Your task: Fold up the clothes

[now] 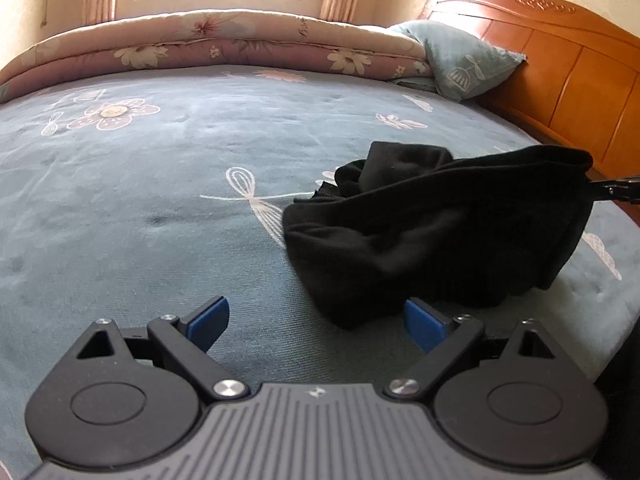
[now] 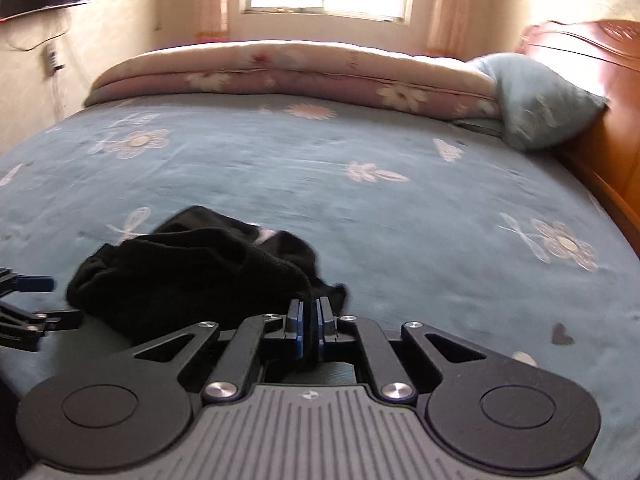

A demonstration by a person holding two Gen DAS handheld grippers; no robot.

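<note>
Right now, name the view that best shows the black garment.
Left wrist view: the black garment shows whole, one edge lifted by the right gripper. The right wrist view shows it blurred, pinched between its pads.

No text, label, brand, number or sign can be read anywhere in either view.

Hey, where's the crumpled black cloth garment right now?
The crumpled black cloth garment lies on the blue flowered bedsheet near the bed's front edge, right of the left gripper, one edge pinched in the right gripper.
</note>
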